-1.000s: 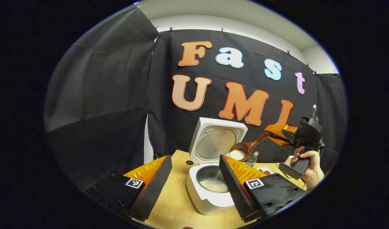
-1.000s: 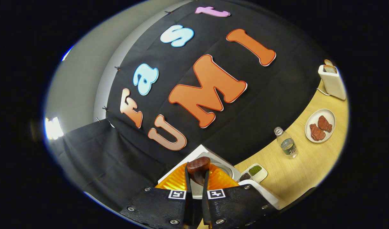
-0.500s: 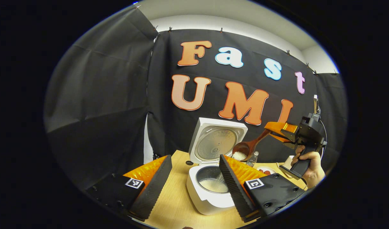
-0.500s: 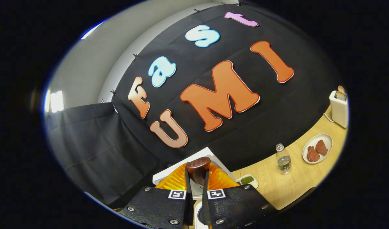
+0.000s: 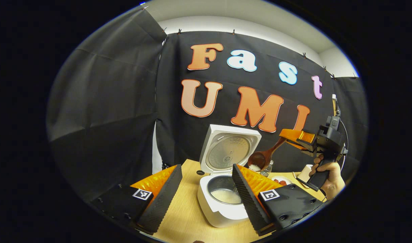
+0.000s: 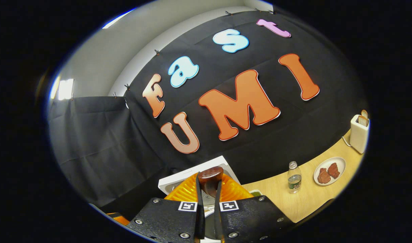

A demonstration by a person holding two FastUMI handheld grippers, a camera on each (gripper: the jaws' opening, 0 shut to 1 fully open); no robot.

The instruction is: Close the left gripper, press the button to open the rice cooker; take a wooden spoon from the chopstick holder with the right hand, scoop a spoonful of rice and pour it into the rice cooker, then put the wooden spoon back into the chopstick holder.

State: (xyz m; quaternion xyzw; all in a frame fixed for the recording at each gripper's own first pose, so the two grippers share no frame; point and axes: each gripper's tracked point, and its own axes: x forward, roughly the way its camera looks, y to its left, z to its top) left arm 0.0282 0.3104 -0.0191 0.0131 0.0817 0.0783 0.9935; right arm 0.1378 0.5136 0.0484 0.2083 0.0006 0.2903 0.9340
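Note:
The white rice cooker [image 5: 223, 211] stands on the wooden table [image 5: 182, 216] with its lid [image 5: 229, 152] raised and rice in the pot [image 5: 226, 195]. My left gripper [image 5: 206, 167] hangs open in front of it, one finger on each side. Above the pot's right edge the wooden spoon [image 5: 261, 157] tilts bowl-down with a little rice left in it. My right gripper [image 5: 295, 138], held by a hand [image 5: 330, 177], is shut on the spoon's handle. In the right gripper view the spoon [image 6: 210, 176] sits pinched between my right gripper's [image 6: 208, 184] fingers, over the cooker lid [image 6: 196, 170].
A water bottle [image 6: 294, 177], a plate [image 6: 341, 162] with red-brown food and a white toaster [image 6: 358, 133] stand along the table to the right. A small dish of green bits [image 6: 256, 193] lies beside the cooker. Black cloth walls close the back and left.
The spoon has tipped further bowl-down and holds less rice than before. The right gripper's handle end has risen slightly and rolled. My left gripper has stayed still.

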